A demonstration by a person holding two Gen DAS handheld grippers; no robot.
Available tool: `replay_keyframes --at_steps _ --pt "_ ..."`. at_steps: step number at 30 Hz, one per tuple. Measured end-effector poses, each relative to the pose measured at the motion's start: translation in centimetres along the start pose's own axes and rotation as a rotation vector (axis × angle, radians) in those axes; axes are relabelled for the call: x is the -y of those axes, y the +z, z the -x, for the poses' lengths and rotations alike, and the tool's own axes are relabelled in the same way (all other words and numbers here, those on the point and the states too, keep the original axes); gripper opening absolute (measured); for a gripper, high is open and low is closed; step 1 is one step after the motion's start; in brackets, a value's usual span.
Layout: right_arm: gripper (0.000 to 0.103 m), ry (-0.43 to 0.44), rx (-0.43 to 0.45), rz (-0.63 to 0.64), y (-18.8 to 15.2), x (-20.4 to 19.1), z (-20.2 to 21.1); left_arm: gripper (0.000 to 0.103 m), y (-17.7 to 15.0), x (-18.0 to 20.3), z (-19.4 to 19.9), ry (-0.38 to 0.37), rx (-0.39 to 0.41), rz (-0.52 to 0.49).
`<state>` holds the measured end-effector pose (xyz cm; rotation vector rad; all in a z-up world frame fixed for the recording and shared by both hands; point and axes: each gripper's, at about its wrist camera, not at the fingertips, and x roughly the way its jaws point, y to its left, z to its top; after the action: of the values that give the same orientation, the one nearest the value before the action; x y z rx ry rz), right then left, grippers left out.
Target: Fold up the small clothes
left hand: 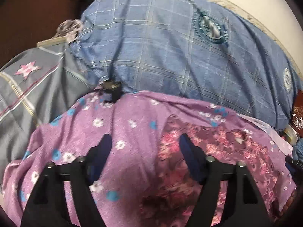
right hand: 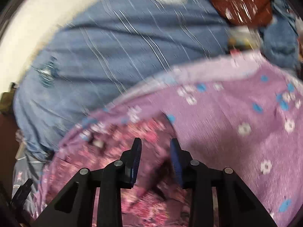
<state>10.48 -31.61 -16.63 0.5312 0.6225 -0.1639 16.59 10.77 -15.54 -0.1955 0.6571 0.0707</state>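
A purple garment with white and blue flowers point(left hand: 123, 124) lies spread on the bed; it also fills the right wrist view point(right hand: 227, 117). A darker pink floral panel point(left hand: 217, 151) lies on its right part and shows in the right wrist view point(right hand: 121, 147). My left gripper point(left hand: 145, 141) is open, its jaws wide apart just above the garment, holding nothing. My right gripper point(right hand: 156, 143) is open with a narrower gap over the seam between the pink panel and the purple cloth. That view is blurred by motion.
A blue checked pillow point(left hand: 170, 47) lies just beyond the garment. A grey bedsheet with a pink star point(left hand: 28, 70) is at the left. A small black object point(left hand: 111, 90) sits at the garment's far edge. A brown patterned cloth point(right hand: 240, 1) lies far right.
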Motion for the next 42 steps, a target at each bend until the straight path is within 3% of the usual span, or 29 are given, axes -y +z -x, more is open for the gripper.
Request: replay_keyframes --at_steps 2,5,7,9,12,16,18,20,22,24,28,31,34,38,42 --pt "0.033 0.078 -0.011 0.033 -0.2 -1.0 -0.1 0.074 -0.5 1.3 -1.5 -0.037 -0.059 -0.029" --pt "0.030 0.149 -0.133 0.081 -1.4 -2.6 -2.2 0.074 -1.9 2.9 -4.3 -0.045 -0.195 -0.088" --pt "0.029 0.109 -0.283 0.068 -2.7 -2.4 -4.9 0.076 -3.3 3.4 -6.1 0.008 -0.302 -0.131" --pt "0.014 0.062 -0.363 0.056 -3.8 -2.0 -6.7 0.079 -4.6 2.7 -7.3 -0.004 -0.372 -0.111" --pt "0.022 0.086 -0.325 0.030 -2.9 -1.7 -5.7 0.082 -3.8 1.3 -6.7 -0.038 -0.360 -0.036" --pt "0.022 0.165 -0.244 0.054 -2.2 -2.9 -4.4 0.082 -3.0 0.7 -5.8 -0.038 -0.294 0.015" --pt "0.027 0.200 -0.290 0.122 -3.3 -4.6 -5.0 0.083 -3.5 0.8 -6.5 0.003 -0.333 -0.012" --pt "0.036 0.169 -0.407 0.190 -4.7 -5.7 -6.8 0.085 -4.1 0.7 -7.4 0.010 -0.364 -0.037" --pt "0.037 0.119 -0.368 0.306 -5.5 -7.0 -6.3 0.085 -3.7 0.4 -7.1 -0.018 -0.362 -0.031" --pt "0.040 0.133 -0.377 0.354 -5.5 -7.6 -5.3 0.085 -3.4 -0.5 -6.3 -0.055 -0.355 -0.022" --pt "0.040 0.175 -0.320 0.263 -4.8 -5.4 -1.4 0.085 -3.7 -3.9 -2.3 -0.092 -0.299 0.012" --pt "0.049 0.170 -0.250 0.224 -4.5 -3.8 2.7 0.085 -5.0 -6.4 2.3 -0.030 -0.240 -0.008" --pt "0.062 0.197 -0.220 0.184 -5.3 -1.9 6.8 0.085 -7.5 -8.8 7.2 -0.057 -0.221 -0.002" --pt "0.066 0.174 -0.257 0.212 -7.7 1.3 11.8 0.085 -11.9 -9.2 10.9 -0.125 -0.273 -0.023" --pt "0.066 0.129 -0.322 0.191 -10.2 4.9 14.9 0.085 -16.7 -7.6 11.6 -0.093 -0.362 -0.133"
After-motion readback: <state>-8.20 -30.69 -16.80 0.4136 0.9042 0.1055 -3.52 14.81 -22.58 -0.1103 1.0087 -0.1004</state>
